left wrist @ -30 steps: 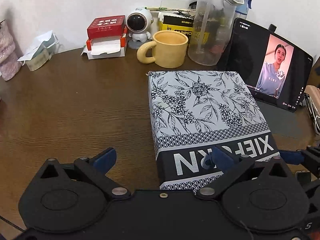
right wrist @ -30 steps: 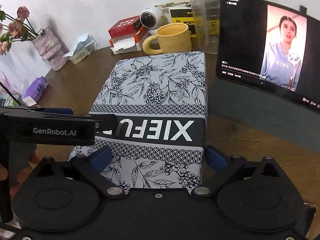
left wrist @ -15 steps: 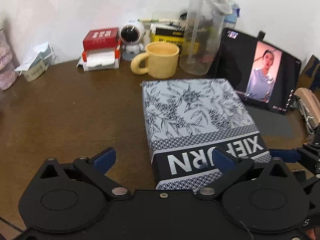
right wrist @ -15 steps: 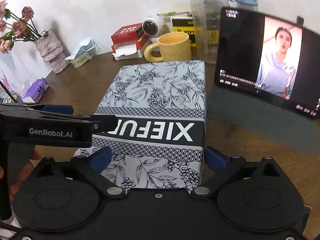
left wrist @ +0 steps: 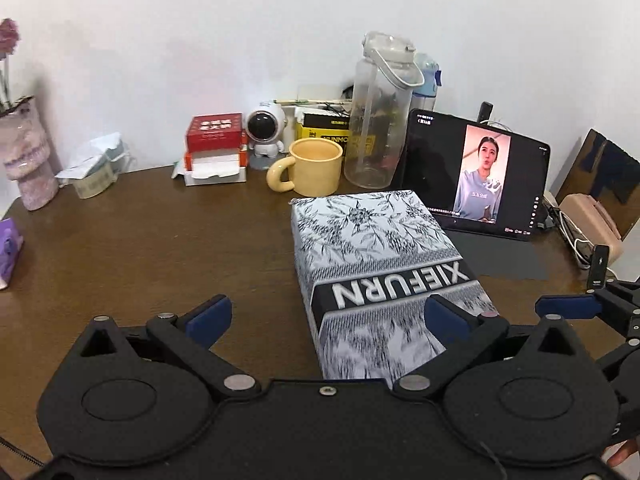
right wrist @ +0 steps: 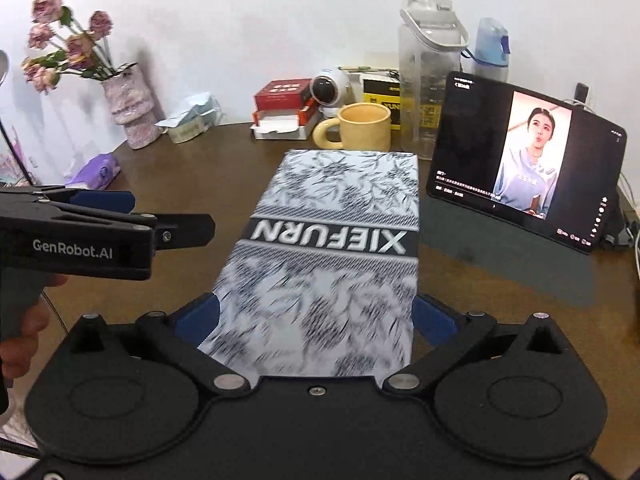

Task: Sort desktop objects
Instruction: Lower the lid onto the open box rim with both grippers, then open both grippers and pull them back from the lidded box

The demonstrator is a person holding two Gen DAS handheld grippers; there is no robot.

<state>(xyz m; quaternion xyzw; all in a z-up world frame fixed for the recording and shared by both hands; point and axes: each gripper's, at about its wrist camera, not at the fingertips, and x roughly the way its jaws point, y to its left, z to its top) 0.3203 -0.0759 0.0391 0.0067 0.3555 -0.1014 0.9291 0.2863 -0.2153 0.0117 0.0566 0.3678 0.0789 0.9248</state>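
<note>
Patterned box between our right tongs, near the tabletop's front edge

The floral XIEFURN box [right wrist: 332, 256] sits clamped at its near end by our right tongs [right wrist: 316, 316], both blue pads pressed to its sides. Our left tongs [left wrist: 328, 316] stand apart, holding nothing, one pad over the box's corner. Behind it on the tabletop [left wrist: 160, 240] stand a yellow mug [right wrist: 360, 126], a clear bottle [right wrist: 430, 80] and a propped tablet [right wrist: 524, 164].

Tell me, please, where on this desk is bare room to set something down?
The wide bare patch lies left of the patterned box, before the tissue box. The back row is crowded: mug, bottle, tablet.
</note>
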